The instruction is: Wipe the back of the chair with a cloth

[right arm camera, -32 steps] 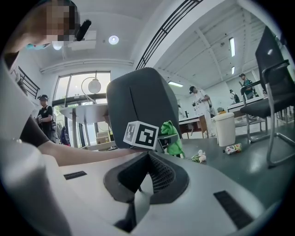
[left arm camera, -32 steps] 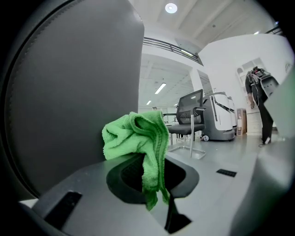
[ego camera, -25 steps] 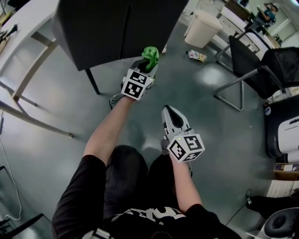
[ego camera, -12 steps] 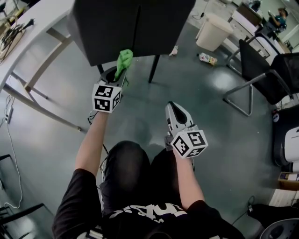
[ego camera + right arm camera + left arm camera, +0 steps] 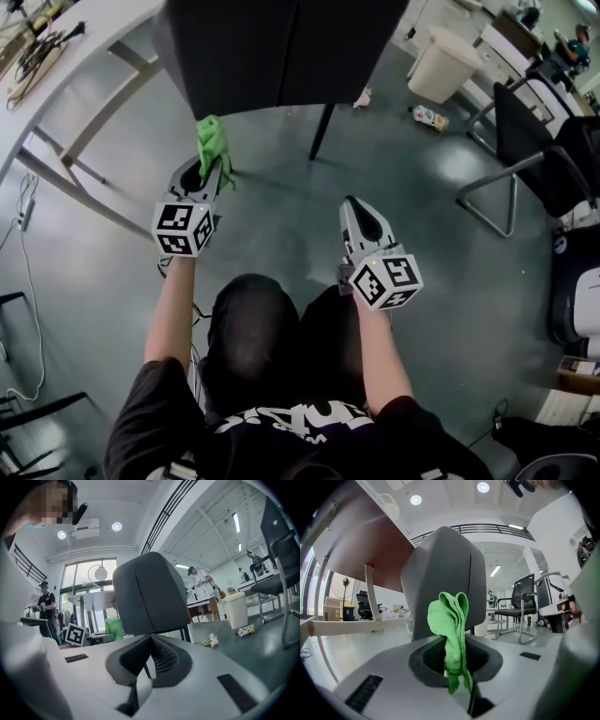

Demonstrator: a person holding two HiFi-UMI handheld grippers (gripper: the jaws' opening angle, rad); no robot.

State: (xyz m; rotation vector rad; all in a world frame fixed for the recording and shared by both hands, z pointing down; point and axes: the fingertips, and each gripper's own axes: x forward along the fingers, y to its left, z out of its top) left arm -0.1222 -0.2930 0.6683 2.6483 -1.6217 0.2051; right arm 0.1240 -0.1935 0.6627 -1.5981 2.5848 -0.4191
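Overhead, the left gripper (image 5: 208, 173) is clamped shut on a green cloth (image 5: 213, 145), its jaws pressed together with the fabric pinched between them. The cloth's long axis runs in line with the jaws and points forward, away from the person, toward the dark chair back (image 5: 281, 52). In the left gripper view the cloth stands upright, its folded lobes bunched at the far end in front of the chair back and a short tail trailing down on the near side of the jaws. From the head view its far end lies just at the lower edge of the chair back, near the left corner; whether it touches cannot be told. The right gripper (image 5: 356, 208) is held lower and to the right, well apart from the cloth, jaws closed together with nothing between them, and it too faces the chair back. A white table (image 5: 84, 37) stands to the left.
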